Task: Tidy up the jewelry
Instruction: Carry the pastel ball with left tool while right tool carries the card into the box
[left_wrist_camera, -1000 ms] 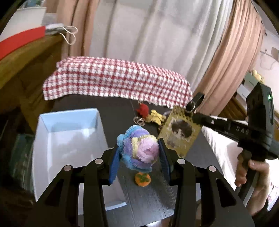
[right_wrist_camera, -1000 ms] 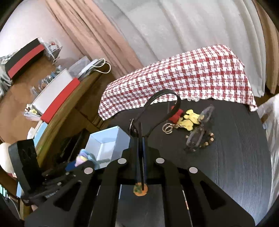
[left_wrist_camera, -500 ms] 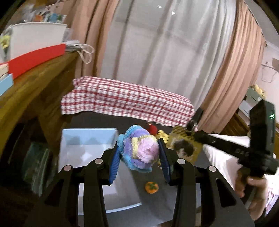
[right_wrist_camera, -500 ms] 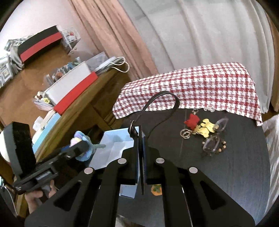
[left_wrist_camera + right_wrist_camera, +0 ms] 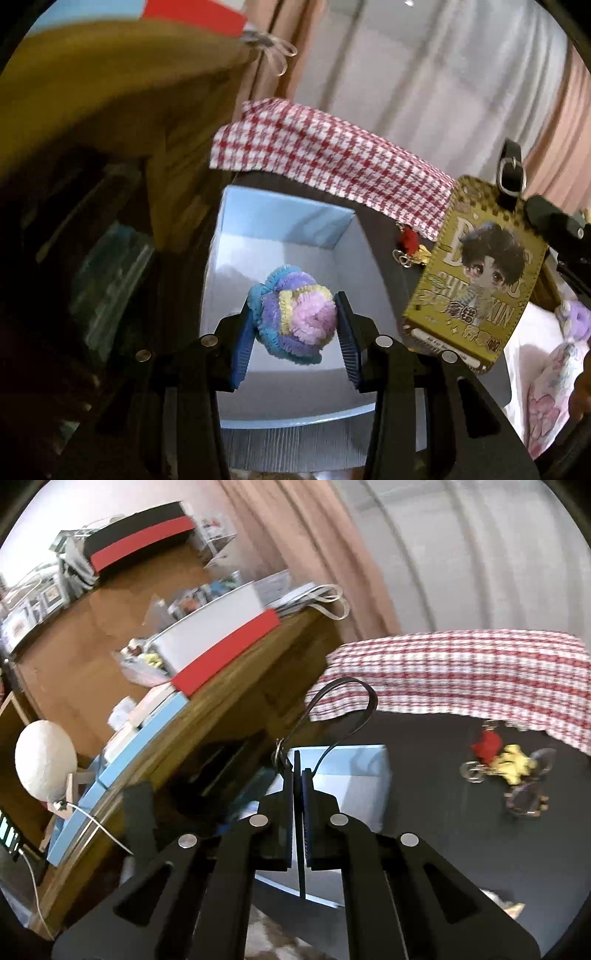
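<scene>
Left gripper (image 5: 295, 325) clamps pastel chenille flower (image 5: 293, 319), held above the open blue box (image 5: 284, 221) on dark table (image 5: 461, 849). Right gripper (image 5: 298, 775) pinches gold character tag (image 5: 476, 273) edge-on, strap (image 5: 343, 709) looping up. Keychains (image 5: 498, 762) lie far right near checkered cloth (image 5: 461, 668).

right tongs (image 5: 298, 786) pinch card tag (image 5: 297, 775) edge-on.

— How many boxes on the dark table?
— One pale blue box (image 5: 236, 206). One pipe-cleaner flower (image 5: 295, 315), one gold card tag (image 5: 476, 280), one checked cloth (image 5: 332, 162).
— Keychains?
— One red charm (image 5: 487, 746), one yellow (image 5: 515, 765), one beaded piece (image 5: 526, 799).
</scene>
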